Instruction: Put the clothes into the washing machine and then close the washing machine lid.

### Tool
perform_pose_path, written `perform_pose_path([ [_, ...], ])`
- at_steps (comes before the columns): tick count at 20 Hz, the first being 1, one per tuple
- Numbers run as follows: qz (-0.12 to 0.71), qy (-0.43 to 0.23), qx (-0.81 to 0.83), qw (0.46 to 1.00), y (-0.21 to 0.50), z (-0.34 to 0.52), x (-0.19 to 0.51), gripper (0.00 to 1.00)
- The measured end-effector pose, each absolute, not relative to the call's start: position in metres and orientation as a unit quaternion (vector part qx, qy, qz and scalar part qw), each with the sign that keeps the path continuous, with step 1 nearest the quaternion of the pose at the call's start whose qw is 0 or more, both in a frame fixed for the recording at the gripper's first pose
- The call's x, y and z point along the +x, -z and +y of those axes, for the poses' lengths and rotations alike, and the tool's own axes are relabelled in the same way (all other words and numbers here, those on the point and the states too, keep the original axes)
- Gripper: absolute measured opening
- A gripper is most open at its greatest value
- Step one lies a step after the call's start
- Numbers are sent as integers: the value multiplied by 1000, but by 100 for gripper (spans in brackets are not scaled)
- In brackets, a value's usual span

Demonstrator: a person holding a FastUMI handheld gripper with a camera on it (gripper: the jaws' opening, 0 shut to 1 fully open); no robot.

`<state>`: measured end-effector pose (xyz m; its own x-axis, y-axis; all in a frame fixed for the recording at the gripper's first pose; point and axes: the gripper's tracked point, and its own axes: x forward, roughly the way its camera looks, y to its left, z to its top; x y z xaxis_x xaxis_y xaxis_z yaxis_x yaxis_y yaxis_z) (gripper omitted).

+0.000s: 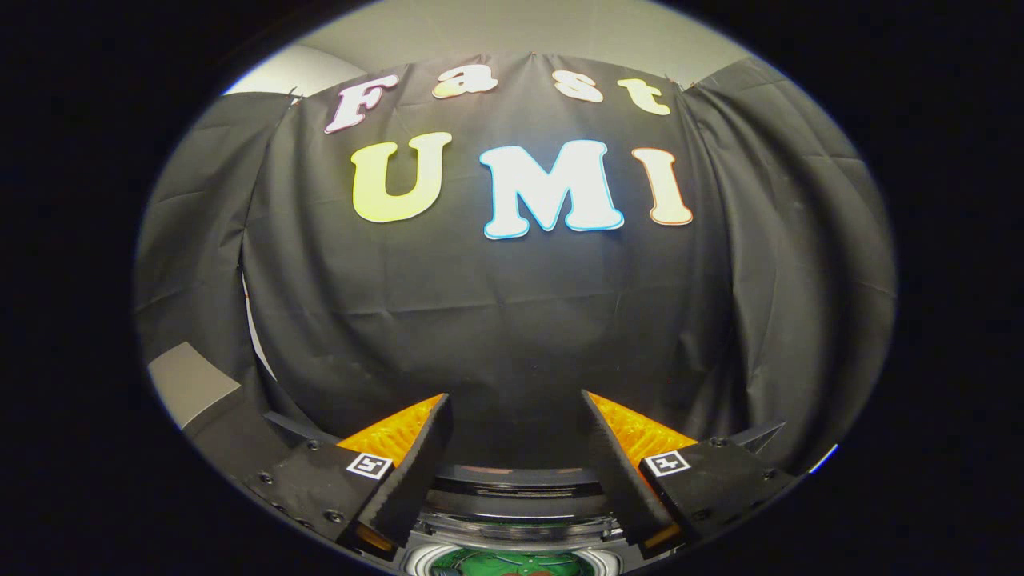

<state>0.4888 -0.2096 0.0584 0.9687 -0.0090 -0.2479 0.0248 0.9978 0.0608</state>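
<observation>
The gripper is held level with its fingers spread apart and nothing between them. Just below and between them lies the washing machine, its round opening rimmed in dark and shiny rings; something green sits inside, perhaps the clothes. Beyond hangs the black cloth wall, with pale room wall above it.

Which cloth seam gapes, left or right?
The left seam, beyond the left finger: a pale strip shows through it; the right seam lies closed. The gripper hangs open over the washing machine, holding nothing.
</observation>
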Motion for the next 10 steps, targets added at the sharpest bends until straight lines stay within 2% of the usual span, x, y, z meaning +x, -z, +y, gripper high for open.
perform_pose_path([
  [10, 64, 9, 24, 998, -60, -205, 439, 99],
])
